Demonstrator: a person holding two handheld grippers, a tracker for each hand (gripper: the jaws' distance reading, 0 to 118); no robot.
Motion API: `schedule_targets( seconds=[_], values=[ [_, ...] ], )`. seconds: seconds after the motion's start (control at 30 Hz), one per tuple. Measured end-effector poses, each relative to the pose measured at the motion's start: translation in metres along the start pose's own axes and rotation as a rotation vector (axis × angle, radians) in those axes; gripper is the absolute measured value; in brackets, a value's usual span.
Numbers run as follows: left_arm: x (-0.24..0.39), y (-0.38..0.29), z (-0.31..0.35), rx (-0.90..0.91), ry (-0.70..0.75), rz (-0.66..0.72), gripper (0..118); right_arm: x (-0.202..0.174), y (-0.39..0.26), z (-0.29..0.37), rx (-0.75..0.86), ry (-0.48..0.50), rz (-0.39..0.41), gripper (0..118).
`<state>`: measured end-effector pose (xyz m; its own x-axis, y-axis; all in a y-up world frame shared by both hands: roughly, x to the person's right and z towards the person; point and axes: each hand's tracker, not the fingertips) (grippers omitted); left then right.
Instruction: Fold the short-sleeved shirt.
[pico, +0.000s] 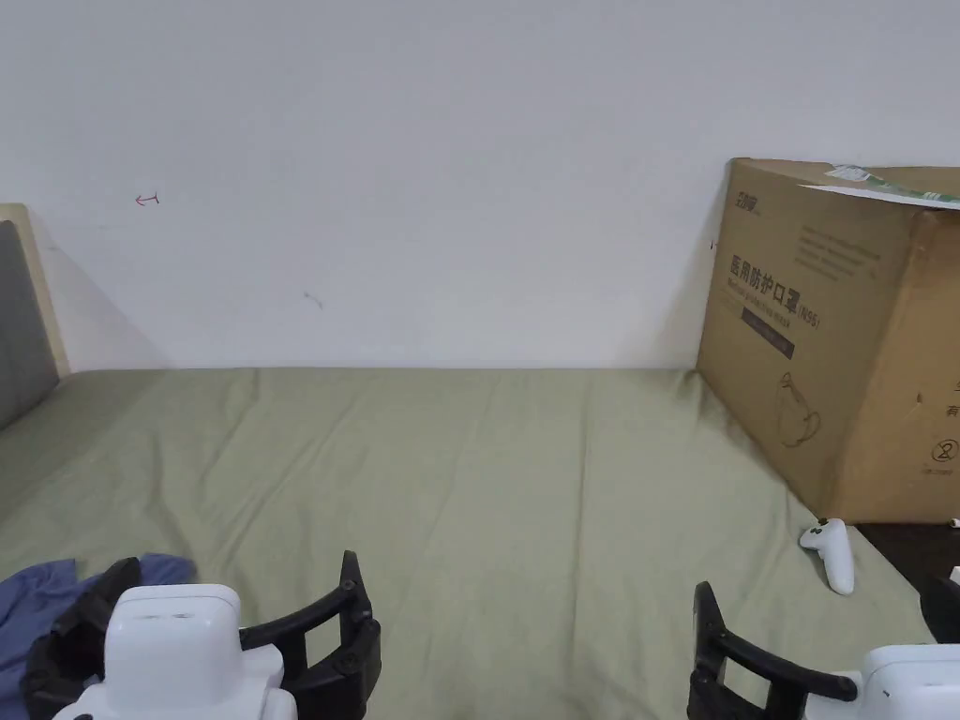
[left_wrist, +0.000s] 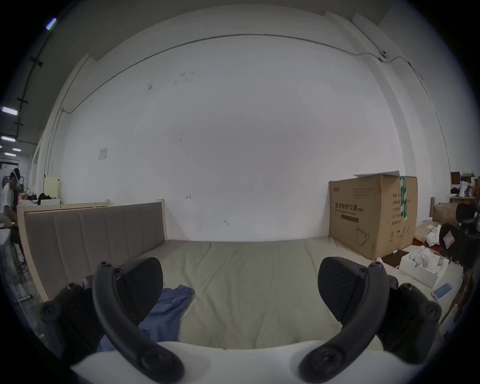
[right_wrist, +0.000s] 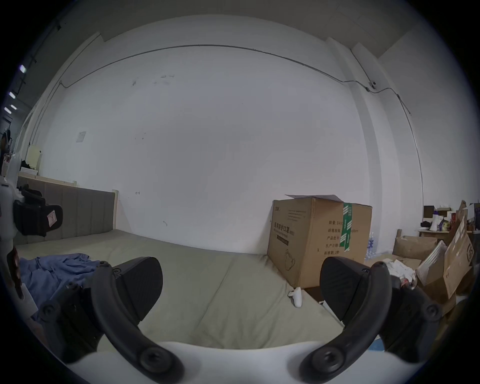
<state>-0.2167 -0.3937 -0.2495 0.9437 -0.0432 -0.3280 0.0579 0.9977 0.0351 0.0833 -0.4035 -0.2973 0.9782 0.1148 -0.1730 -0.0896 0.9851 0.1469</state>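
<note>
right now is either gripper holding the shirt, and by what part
Nothing is held. The left gripper and right gripper both have their jaws wide apart and empty; the blue shirt lies crumpled on the bed.

bed (pico: 487, 469) middle open | cardboard box (pico: 834, 347) blocks right | controller (pico: 830, 553) beside

A plain white wall (pico: 450, 169) rises behind a bed covered by an olive-green sheet (pico: 506, 487); a grey padded headboard (left_wrist: 93, 233) in a pale wooden frame stands at the left end; a large cardboard box (pico: 834, 337) sits at the right against the wall; a thin cable (left_wrist: 233, 39) runs high across the wall; more boxes and clutter (right_wrist: 436, 259) fill the floor at the far right; ceiling lights (left_wrist: 9, 110) glow at the far left.
</note>
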Motion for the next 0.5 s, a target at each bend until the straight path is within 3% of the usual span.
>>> schedule_targets(
  seconds=[0.13,0.3,0.43,0.5],
  values=[
    [0.003,0.002,0.001,-0.007,-0.042,-0.047,118,0.002,-0.003,-0.008,-0.054,0.02,-0.057,118],
    [0.008,0.006,0.002,0.014,-0.049,-0.074,118,0.004,-0.001,-0.012,-0.059,-0.037,-0.069,118],
    [0.011,0.007,0.002,-0.003,-0.084,-0.034,116,0.002,0.003,-0.013,-0.062,-0.026,-0.019,118],
    [0.013,0.007,0.002,-0.005,-0.083,-0.027,106,-0.001,0.003,-0.013,-0.064,-0.013,0.015,116]
  ],
)
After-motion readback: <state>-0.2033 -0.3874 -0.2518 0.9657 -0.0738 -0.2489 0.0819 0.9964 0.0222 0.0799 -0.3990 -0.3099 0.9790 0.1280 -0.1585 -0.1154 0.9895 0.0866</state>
